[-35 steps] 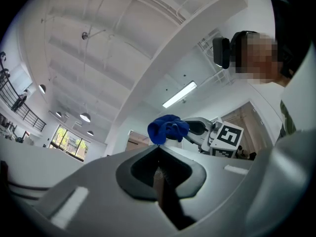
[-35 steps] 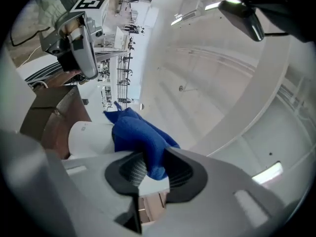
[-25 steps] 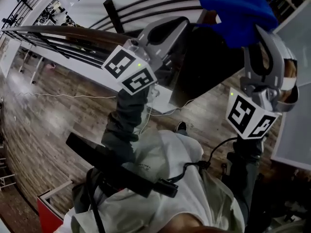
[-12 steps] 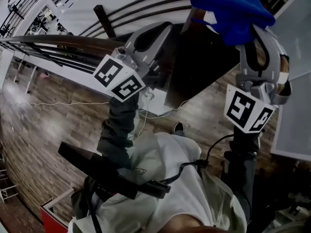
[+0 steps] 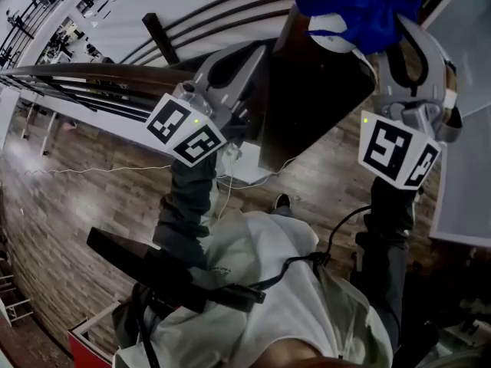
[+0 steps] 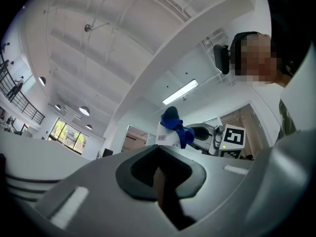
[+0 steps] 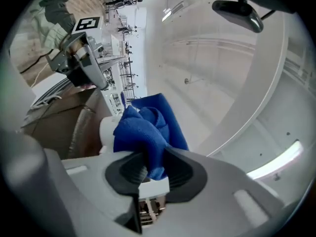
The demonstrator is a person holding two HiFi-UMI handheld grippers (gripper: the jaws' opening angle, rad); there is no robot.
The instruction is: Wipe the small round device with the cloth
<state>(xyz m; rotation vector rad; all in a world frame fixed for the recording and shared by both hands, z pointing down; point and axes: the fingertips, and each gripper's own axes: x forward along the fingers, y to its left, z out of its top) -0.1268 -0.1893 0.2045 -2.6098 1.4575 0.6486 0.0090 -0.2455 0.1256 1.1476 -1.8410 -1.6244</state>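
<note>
A small white round device (image 5: 328, 26) sits at the top of a dark brown panel (image 5: 307, 98). A blue cloth (image 5: 357, 4) lies bunched over the device, and my right gripper (image 5: 390, 23) is shut on it. In the right gripper view the cloth (image 7: 143, 127) rises from my right gripper (image 7: 148, 169) and presses on the white device (image 7: 105, 130). My left gripper (image 5: 262, 71) is shut on the panel's left edge; a thin brown strip (image 6: 159, 179) shows between its jaws. The left gripper view shows the device (image 6: 165, 135) under the cloth (image 6: 176, 125).
Both grippers are held high in front of the person's white-shirted torso (image 5: 261, 282). Below lie a wooden floor (image 5: 69, 198) with a thin white cable (image 5: 100, 169), dark curved rails (image 5: 92, 75), a red box (image 5: 84, 342) and a pale board (image 5: 460, 182) at the right.
The cloth and my right gripper have slid left and up over the device, so more of its white face shows beneath. The panel and left gripper shifted slightly left.
</note>
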